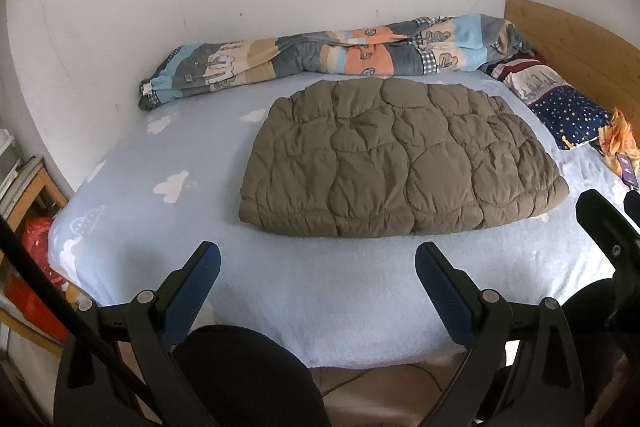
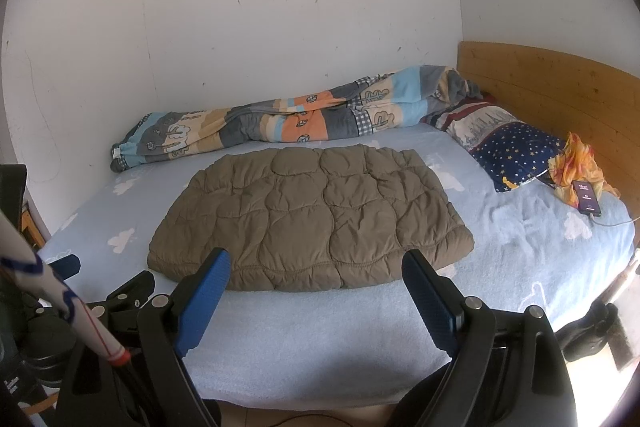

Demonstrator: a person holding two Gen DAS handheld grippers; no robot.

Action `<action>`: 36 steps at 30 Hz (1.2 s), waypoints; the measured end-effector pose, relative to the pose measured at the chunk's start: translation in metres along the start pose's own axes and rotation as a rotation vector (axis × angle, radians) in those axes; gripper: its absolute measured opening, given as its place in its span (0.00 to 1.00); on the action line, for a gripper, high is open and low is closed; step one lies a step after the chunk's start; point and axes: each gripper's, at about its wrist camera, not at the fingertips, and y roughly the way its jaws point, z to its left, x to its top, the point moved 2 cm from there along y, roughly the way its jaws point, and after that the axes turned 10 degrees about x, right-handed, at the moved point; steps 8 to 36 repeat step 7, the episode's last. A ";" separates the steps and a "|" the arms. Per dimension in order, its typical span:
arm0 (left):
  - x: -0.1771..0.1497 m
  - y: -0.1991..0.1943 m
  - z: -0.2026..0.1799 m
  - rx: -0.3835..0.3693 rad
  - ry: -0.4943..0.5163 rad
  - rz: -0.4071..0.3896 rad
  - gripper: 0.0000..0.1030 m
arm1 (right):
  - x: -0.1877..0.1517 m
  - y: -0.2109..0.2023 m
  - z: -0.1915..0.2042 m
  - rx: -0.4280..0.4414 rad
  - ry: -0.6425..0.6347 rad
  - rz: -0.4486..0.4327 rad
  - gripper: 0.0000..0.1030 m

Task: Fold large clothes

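Observation:
A brown quilted puffer jacket [image 1: 400,155] lies folded into a flat rectangle in the middle of the light blue bed [image 1: 320,287]. It also shows in the right wrist view [image 2: 312,219]. My left gripper [image 1: 318,255] is open and empty, held above the bed's near edge, short of the jacket. My right gripper [image 2: 316,263] is open and empty, over the jacket's near edge and apart from it. The right gripper's body shows at the right edge of the left wrist view [image 1: 608,227].
A rolled patterned quilt [image 2: 288,123] lies along the white wall behind the jacket. A starry pillow [image 2: 512,151], an orange cloth [image 2: 576,163] and a phone on a cable [image 2: 586,203] lie at the right by the wooden headboard [image 2: 552,83]. Shelves and red bags [image 1: 36,239] stand at the left.

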 end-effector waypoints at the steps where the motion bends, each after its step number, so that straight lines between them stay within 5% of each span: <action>1: 0.000 0.000 0.001 -0.003 0.000 0.002 0.95 | 0.000 0.000 0.001 -0.001 0.000 0.000 0.88; 36: -0.006 -0.001 0.009 -0.022 -0.003 0.012 0.95 | -0.006 -0.002 0.005 0.017 -0.015 0.009 0.88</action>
